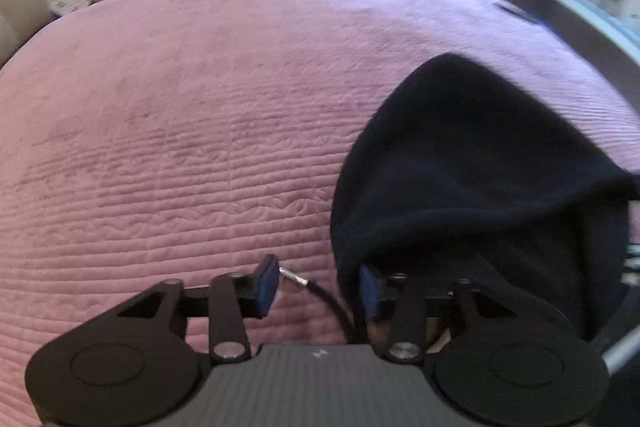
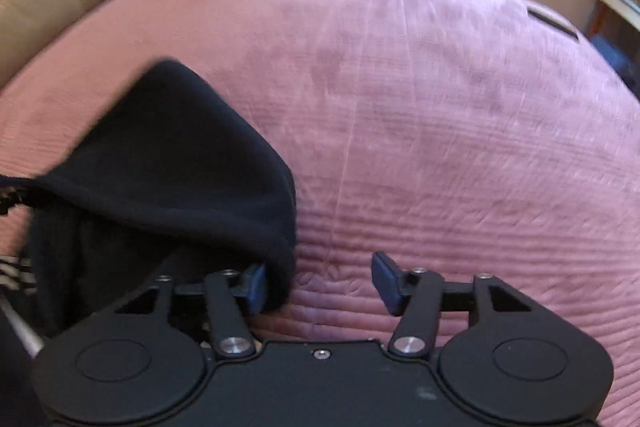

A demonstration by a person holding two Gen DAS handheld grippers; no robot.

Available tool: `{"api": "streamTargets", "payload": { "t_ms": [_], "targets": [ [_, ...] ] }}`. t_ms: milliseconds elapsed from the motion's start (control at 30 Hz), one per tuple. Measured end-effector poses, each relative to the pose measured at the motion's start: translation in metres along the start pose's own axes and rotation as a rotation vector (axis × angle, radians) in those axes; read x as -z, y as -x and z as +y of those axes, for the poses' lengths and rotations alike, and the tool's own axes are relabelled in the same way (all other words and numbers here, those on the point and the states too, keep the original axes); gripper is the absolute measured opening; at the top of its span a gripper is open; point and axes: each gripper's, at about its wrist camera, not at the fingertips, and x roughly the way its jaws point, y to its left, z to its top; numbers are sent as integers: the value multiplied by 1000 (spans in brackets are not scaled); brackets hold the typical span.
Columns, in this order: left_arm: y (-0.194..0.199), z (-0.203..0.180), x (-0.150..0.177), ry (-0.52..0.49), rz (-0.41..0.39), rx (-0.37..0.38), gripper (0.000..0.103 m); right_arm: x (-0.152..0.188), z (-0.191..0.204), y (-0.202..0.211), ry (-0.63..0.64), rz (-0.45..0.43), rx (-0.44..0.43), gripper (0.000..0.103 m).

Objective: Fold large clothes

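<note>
Left gripper [image 1: 320,287] spread wide, nothing pinched; black garment [image 1: 472,179] drapes over its right finger, and a black drawstring with metal tip [image 1: 294,277] pokes out between the fingers. Right gripper [image 2: 320,283] also spread; the garment [image 2: 168,167] hangs over its left finger [image 2: 256,287], not clamped. Garment bunched in a lifted mound between the two grippers, above the near edge of the pink quilted bedspread [image 1: 180,127]. Small dark flat item [image 2: 554,23] near the bedspread's far right corner, blurred.

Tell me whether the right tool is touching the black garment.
Touching. In the right wrist view the black garment drapes over the open right tool, against its left finger.
</note>
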Motion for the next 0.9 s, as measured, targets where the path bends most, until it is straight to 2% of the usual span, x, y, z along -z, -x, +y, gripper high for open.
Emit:
{"api": "streamTargets", "payload": {
  "t_ms": [67,133,167,233,300,333,400,433,467,500,567,600,633,667,700,733,767,800,833,900],
  "targets": [
    [20,5,-8,1,-46,55,46,-15,2,10,-1,-55,-7,68],
    [28,1,-23,15,-101,102,46,-33,14,7,-1,-102,-32,62],
    [29,-3,-34,38,-137,133,47,-43,23,0,-5,-126,-48,56],
    [15,-14,-54,73,-165,220,49,-57,46,-26,-2,-135,-74,19],
    [-13,-32,-71,72,-150,258,48,-68,67,-66,3,-87,-107,16],
    [-33,-40,-76,70,-126,261,47,-71,74,-88,6,-51,-107,14],
    [-69,-48,-80,65,-71,222,45,-71,80,-120,24,2,-40,12],
    [-84,-50,-78,56,-45,186,39,-69,76,-133,16,30,-3,1],
    [-99,-49,-75,51,-12,159,36,-66,68,-138,-10,28,-13,0],
    [-100,-44,-72,54,-24,175,36,-66,61,-136,-29,16,-38,0],
    [-92,-37,-71,54,-29,191,36,-66,49,-121,-51,1,-27,0],
    [-86,-32,-72,56,-33,186,36,-65,44,-111,-55,-18,-32,4],
    [-77,-29,-72,49,-44,177,39,-63,37,-101,-62,-35,-44,16],
    [-69,-26,-72,35,-60,166,40,-63,30,-92,-67,-48,-50,24],
    [-61,-24,-74,21,-79,166,43,-64,24,-85,-69,-62,-56,43],
    [-56,-19,-77,14,-97,170,51,-68,20,-80,-69,-78,-59,58],
    [-51,-16,-82,11,-114,168,58,-72,16,-78,-68,-88,-73,65],
    [-47,-15,-87,9,-125,164,75,-75,13,-76,-65,-86,-92,76],
    [-46,-16,-94,6,-136,158,81,-78,12,-77,-62,-82,-107,76],
    [-53,-15,-104,-1,-109,201,81,-85,12,-84,-48,-59,-152,77]
  ]
}}
